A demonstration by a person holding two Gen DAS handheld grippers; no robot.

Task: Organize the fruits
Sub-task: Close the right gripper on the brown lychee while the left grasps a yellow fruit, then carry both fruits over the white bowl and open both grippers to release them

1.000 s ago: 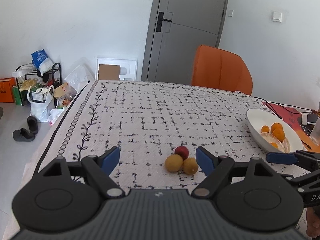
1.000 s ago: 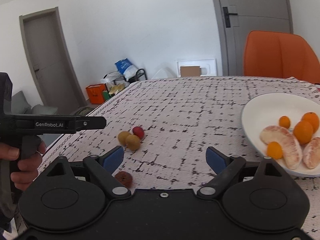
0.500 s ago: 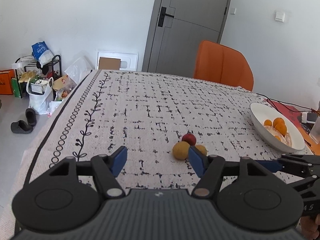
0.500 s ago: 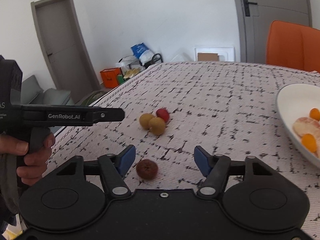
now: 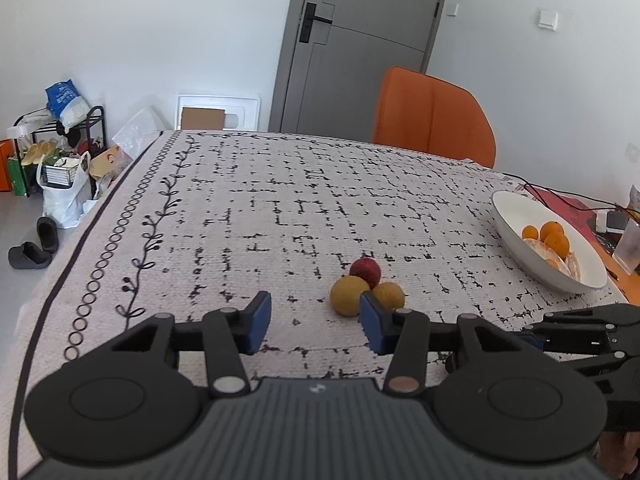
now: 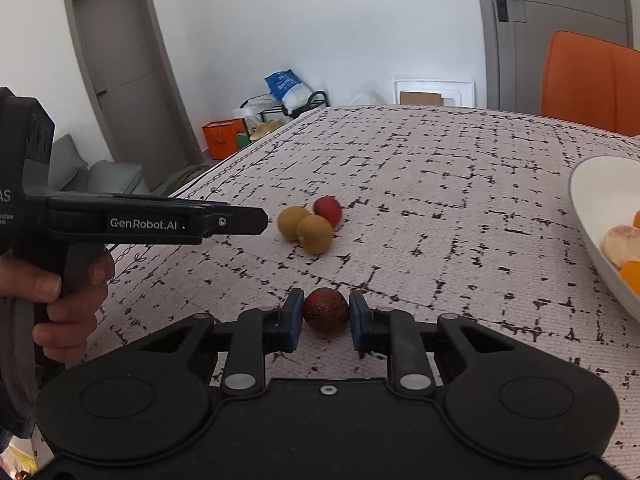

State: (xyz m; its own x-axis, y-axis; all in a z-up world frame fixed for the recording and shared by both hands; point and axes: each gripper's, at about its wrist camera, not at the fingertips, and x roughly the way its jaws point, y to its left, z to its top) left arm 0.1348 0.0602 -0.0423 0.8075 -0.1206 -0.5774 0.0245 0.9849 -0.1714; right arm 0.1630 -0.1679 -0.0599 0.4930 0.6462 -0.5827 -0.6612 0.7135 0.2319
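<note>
A dark red round fruit [image 6: 325, 312] rests on the patterned tablecloth [image 6: 440, 184], and my right gripper [image 6: 324, 317] is shut on it, a blue pad pressing each side. Farther out lie two yellow-brown fruits [image 6: 293, 222] [image 6: 315, 234] and a bright red one [image 6: 328, 210], all touching. My left gripper [image 5: 315, 322] has its jaws closing with nothing between them. Its right pad [image 5: 370, 324] stands just in front of the yellow-brown fruits [image 5: 349, 295]. The red fruit [image 5: 365, 273] sits behind them. The white bowl [image 5: 508, 216] on the right holds oranges and peeled citrus.
An orange chair [image 5: 434, 114] stands at the table's far side before a grey door. Cables, a red mat and a glass lie beyond the bowl [image 6: 588, 200]. A person's hand [image 6: 68, 292] grips the left gripper's handle. The table's left edge drops to a floor with bags and slippers.
My right gripper's jaws have come together onto the dark red fruit, after shifting a little toward it. The left gripper's jaws have narrowed steadily, and its right pad now overlaps the fruit cluster.
</note>
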